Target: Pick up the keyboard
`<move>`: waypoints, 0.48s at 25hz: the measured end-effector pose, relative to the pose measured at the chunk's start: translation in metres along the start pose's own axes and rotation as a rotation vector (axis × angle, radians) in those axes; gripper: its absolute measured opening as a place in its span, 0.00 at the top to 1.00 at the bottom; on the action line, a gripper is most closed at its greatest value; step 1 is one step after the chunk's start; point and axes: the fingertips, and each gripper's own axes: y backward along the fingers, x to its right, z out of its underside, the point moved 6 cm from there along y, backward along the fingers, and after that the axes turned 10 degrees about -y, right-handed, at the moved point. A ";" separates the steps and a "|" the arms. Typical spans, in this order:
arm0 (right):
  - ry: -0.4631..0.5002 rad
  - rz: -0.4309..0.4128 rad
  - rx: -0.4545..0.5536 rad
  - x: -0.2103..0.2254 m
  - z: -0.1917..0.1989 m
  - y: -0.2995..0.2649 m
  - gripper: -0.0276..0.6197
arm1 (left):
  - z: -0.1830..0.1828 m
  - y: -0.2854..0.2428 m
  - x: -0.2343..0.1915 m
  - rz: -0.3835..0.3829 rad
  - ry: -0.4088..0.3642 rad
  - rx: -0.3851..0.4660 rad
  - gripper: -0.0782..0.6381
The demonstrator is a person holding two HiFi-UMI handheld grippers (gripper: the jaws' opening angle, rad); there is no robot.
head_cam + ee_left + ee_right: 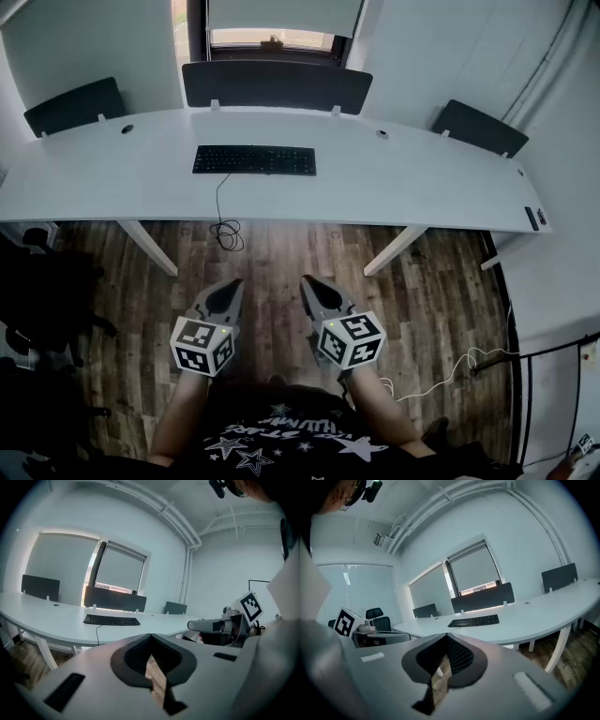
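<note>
Nothing of the pick-up has been done yet, judging from how things lie. The keyboard (254, 160) lies flat on the long white desk (394, 192), a little left of the desk's middle and toward its far side, in front of the dark divider panel (277, 86) that stands along the far edge. Its cable (222, 211) runs to the near edge of the desk and hangs down to a loose coil above the wooden floor (272, 272). Both grippers are held low and near the person, over the floor and well apart from the desk, pointing toward it. The left gripper (228, 292) has its jaws pressed together with nothing between them, and the right gripper (314, 289) is the same, closed and empty. Each gripper view shows the keyboard in the distance, untouched, beyond the closed jaws. What is left is the whole job: bring the grippers forward to the desk, spread the jaws, take hold of the keyboard and lift it clear. The trailing cable will likely drag as the keyboard comes up.
</note>
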 end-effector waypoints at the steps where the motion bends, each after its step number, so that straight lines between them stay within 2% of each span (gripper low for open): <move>1: 0.000 0.002 -0.001 0.001 0.000 0.000 0.95 | 0.000 0.000 -0.001 -0.001 -0.003 -0.001 0.88; 12: 0.000 0.003 -0.015 0.009 0.004 0.001 0.95 | 0.002 0.001 0.000 -0.010 -0.011 -0.010 0.88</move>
